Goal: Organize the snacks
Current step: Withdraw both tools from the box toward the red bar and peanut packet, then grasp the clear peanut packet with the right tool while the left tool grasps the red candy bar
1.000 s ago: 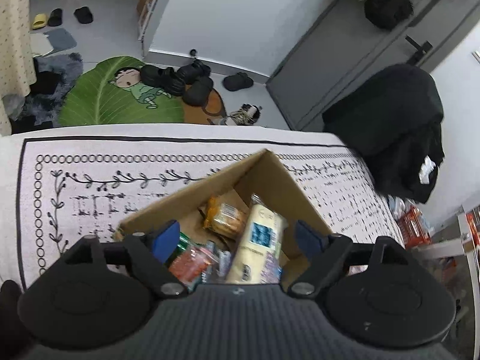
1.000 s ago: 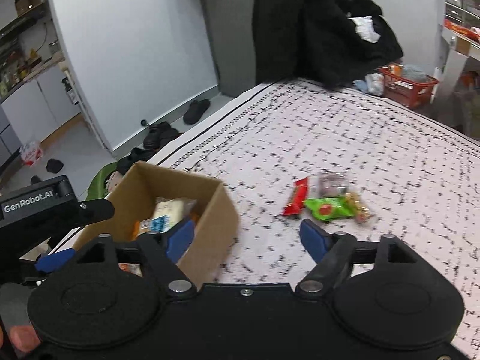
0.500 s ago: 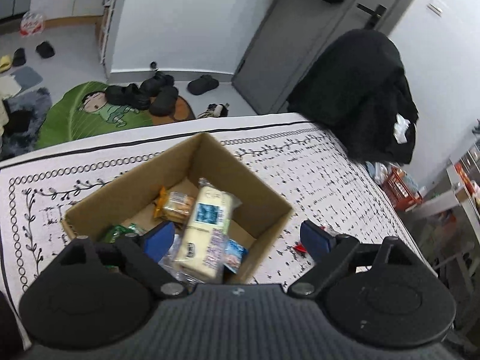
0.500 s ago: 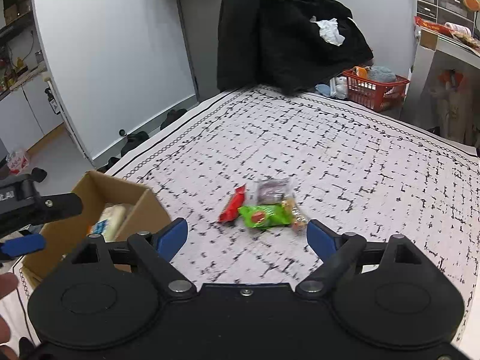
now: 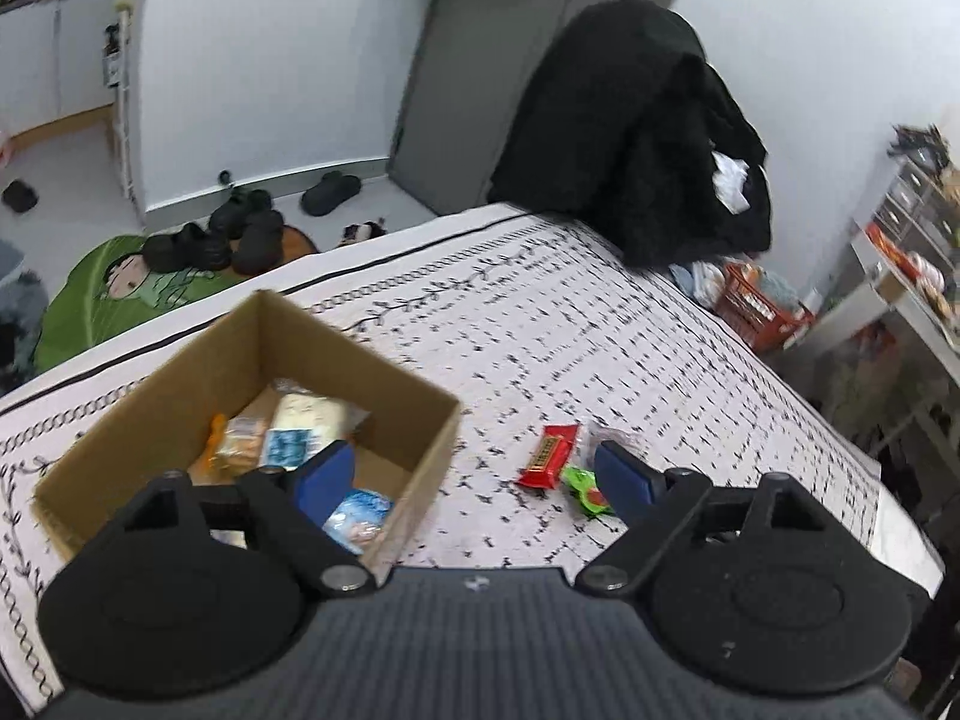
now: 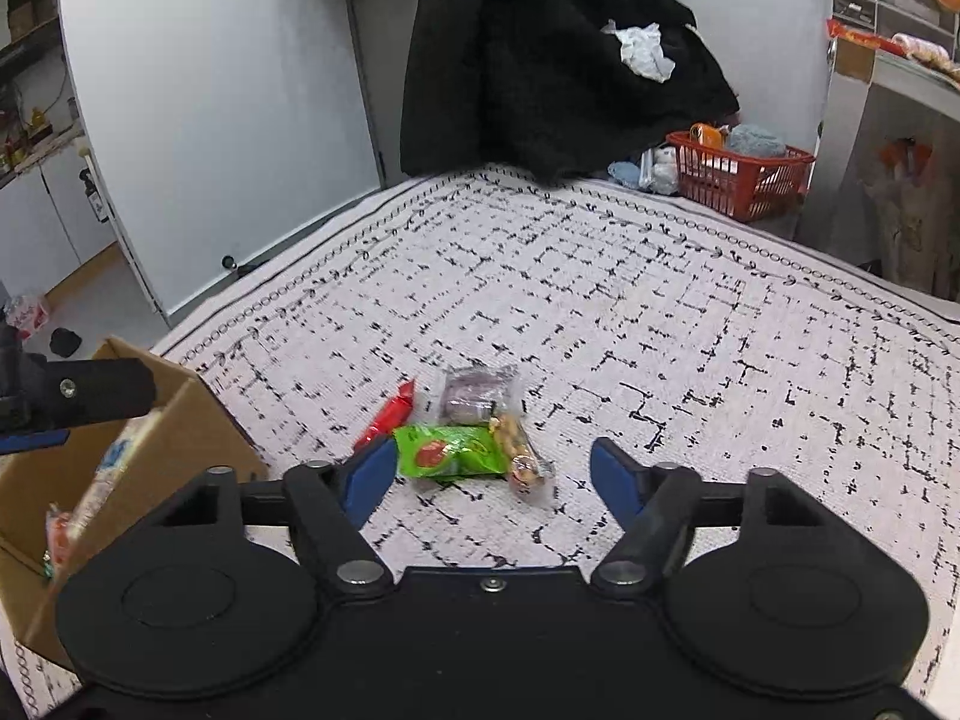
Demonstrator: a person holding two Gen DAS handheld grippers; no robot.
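Observation:
A cardboard box (image 5: 198,372) with several snack packs inside stands on the patterned cloth; it also shows at the left of the right wrist view (image 6: 180,450). A red bar (image 5: 549,456) and a green pack (image 5: 585,489) lie to its right. In the right wrist view the red bar (image 6: 387,414), green pack (image 6: 450,450), a clear dark pack (image 6: 474,396) and a nut pack (image 6: 519,450) lie together. My left gripper (image 5: 474,477) is open and empty over the box's right edge. My right gripper (image 6: 492,474) is open and empty just short of the loose snacks.
A black coat (image 6: 540,60) hangs over the far edge of the cloth. A red basket (image 6: 735,180) stands beyond the right corner. Shoes (image 5: 240,234) and a green mat (image 5: 120,300) lie on the floor on the left.
Both grippers have swung to the right, away from the box and toward the loose snacks. The box has slid left in both views. Both grippers stay open.

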